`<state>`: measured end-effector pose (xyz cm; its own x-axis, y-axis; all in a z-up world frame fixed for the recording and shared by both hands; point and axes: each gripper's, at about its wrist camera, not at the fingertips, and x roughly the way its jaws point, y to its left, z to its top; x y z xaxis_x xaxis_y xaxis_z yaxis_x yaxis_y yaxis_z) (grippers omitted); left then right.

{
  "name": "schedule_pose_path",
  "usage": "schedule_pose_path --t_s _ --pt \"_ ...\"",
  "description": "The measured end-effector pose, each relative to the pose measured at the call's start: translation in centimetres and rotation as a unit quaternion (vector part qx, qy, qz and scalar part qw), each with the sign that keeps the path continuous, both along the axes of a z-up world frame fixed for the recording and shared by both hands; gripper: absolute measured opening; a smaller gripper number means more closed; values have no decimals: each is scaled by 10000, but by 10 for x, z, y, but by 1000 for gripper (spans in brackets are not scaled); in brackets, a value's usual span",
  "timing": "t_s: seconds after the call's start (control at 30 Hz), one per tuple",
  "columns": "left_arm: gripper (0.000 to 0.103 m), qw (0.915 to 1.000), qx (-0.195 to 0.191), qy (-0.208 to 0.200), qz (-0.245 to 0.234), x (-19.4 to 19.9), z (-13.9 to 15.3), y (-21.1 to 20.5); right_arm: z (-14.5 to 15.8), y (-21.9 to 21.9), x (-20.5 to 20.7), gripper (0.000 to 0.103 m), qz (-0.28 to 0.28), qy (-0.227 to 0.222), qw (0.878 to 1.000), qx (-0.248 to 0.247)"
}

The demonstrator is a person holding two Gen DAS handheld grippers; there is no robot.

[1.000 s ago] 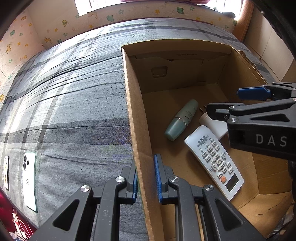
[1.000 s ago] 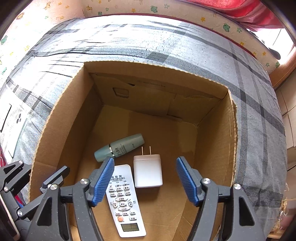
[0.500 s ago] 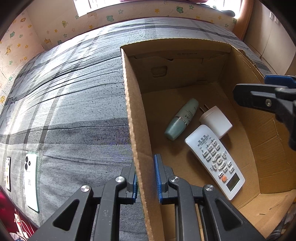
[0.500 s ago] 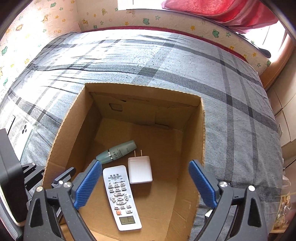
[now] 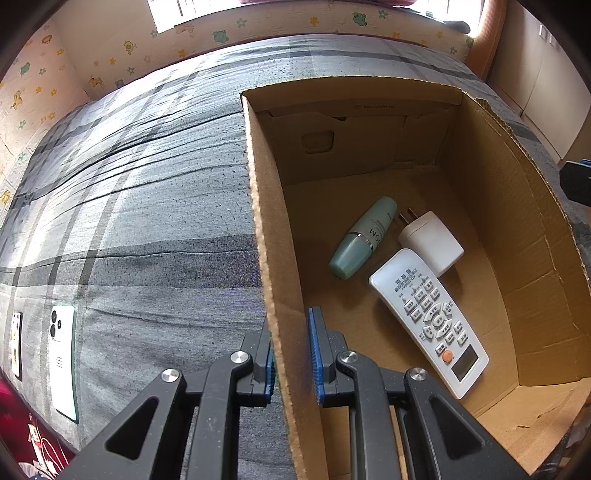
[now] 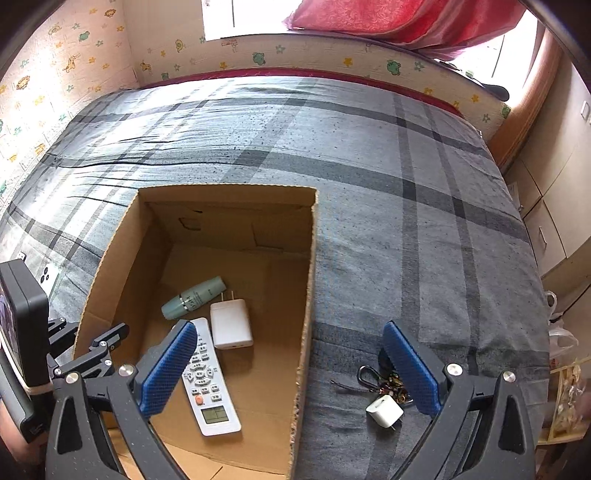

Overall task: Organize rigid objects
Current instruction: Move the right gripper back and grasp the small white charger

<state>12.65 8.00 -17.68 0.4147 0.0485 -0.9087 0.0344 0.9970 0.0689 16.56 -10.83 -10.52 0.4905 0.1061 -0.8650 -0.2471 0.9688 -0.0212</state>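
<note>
Remote [image 6: 208,376], charger [image 6: 231,323], bottle [image 6: 194,297] inside box [image 6: 306,295]

Black-framed claw [image 6: 291,369], blue ribbed pads [image 6: 168,367], silver screws.

Left tongs [image 5: 291,354] clamped, right tongs [image 6: 291,369] opening, empty

Grey plaid bedspread [image 6: 369,177], cartoon-animal wall border [image 6: 314,59], red curtain [image 6: 388,18], wooden cabinet doors [image 6: 554,206].
</note>
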Motion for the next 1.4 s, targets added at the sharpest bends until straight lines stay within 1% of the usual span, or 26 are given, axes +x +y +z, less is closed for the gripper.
schedule_pose_path --t_s 0.3,0.53,0.7,0.87,1.1,1.4 --pt "17 10000 22 -3 -12 0 0 0 -1 -48 -7 103 -410 -1 9991 -68" --pt "16 10000 -4 -9 -6 -1 0 1 -12 -84 -12 103 -779 55 9969 -136" --pt "16 10000 -3 -8 -7 -1 0 1 -29 -105 -16 103 -1037 130 9943 -223" --pt "16 10000 18 -15 -14 -2 0 1 -50 -118 -19 103 -1177 287 9925 -167" --pt "17 10000 16 -16 -14 -1 0 0 -88 -126 -25 103 -1337 525 9895 -160" --pt "16 10000 18 -7 -25 0 0 0 -118 -131 -25 102 -1457 754 9864 -124"
